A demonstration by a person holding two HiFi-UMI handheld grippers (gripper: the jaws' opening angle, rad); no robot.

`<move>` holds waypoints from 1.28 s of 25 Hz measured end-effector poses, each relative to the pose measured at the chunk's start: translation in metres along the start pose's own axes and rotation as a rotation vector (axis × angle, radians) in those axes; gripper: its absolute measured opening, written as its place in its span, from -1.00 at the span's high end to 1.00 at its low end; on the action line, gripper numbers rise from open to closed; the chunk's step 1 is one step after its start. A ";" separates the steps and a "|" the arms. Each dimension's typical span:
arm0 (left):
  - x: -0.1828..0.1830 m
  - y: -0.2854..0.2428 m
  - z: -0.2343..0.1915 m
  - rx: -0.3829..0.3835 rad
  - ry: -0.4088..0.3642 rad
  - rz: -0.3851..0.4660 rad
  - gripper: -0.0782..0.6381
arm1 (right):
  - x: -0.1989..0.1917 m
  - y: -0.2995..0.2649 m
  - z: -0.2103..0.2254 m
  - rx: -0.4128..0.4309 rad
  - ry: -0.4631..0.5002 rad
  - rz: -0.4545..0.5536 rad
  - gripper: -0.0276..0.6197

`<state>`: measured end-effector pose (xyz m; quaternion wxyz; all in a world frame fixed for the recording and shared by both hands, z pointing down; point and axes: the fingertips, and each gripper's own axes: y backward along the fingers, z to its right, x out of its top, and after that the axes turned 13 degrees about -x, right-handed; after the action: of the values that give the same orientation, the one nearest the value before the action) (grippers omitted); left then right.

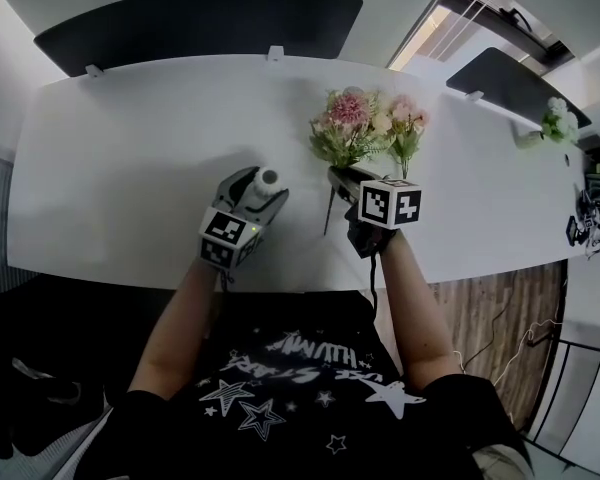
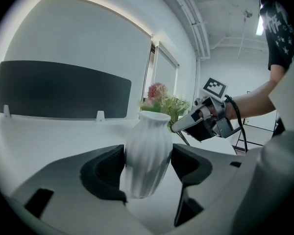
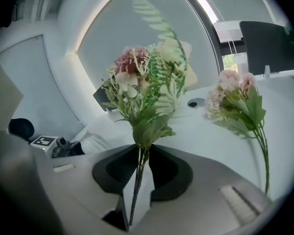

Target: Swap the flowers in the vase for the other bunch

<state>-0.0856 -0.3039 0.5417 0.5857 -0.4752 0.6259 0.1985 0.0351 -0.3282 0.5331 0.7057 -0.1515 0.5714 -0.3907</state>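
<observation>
- Two tongs over white worktop (image 1: 130, 168): L tongs (image 2: 148, 173) clamp vase (image 2: 148, 146) at its belly, one pad on each flank.
- Vase: white, glossy, vertically ribbed, flared lip.
- R tongs (image 3: 142, 173) pinch thin green stems of pink-cream bunch (image 3: 147, 87), to the vase's right.
- 2nd bunch (image 3: 237, 104), pale pink, lies on worktop near.

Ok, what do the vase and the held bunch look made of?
Vase: probably white ceramic, maybe plastic; smooth ribbed body with a soft sheen. Bunch: likely artificial, with fabric-like petals and plastic-looking leaves on thin stiff stems, though that's not certain.
</observation>
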 end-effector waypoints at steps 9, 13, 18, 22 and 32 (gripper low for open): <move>0.004 0.001 0.001 0.004 -0.012 0.001 -0.06 | -0.029 -0.020 0.026 -0.066 -0.100 -0.109 0.70; 0.001 0.000 0.000 0.007 -0.016 -0.001 -0.06 | -0.035 -0.023 0.034 -0.095 -0.101 -0.120 0.67; 0.001 0.001 0.000 0.007 -0.007 -0.012 -0.06 | -0.036 -0.023 0.037 -0.140 -0.055 -0.112 0.47; 0.002 0.003 -0.001 0.012 -0.023 -0.021 -0.07 | -0.039 -0.021 0.034 -0.133 -0.046 -0.107 0.26; 0.011 0.046 0.003 0.149 0.054 0.075 -0.10 | -0.045 0.008 0.038 -0.142 -0.042 -0.044 0.00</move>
<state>-0.1204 -0.2836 0.5166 0.5946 -0.4116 0.6718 0.1604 0.0717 -0.2996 0.5705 0.6962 -0.2218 0.5793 -0.3614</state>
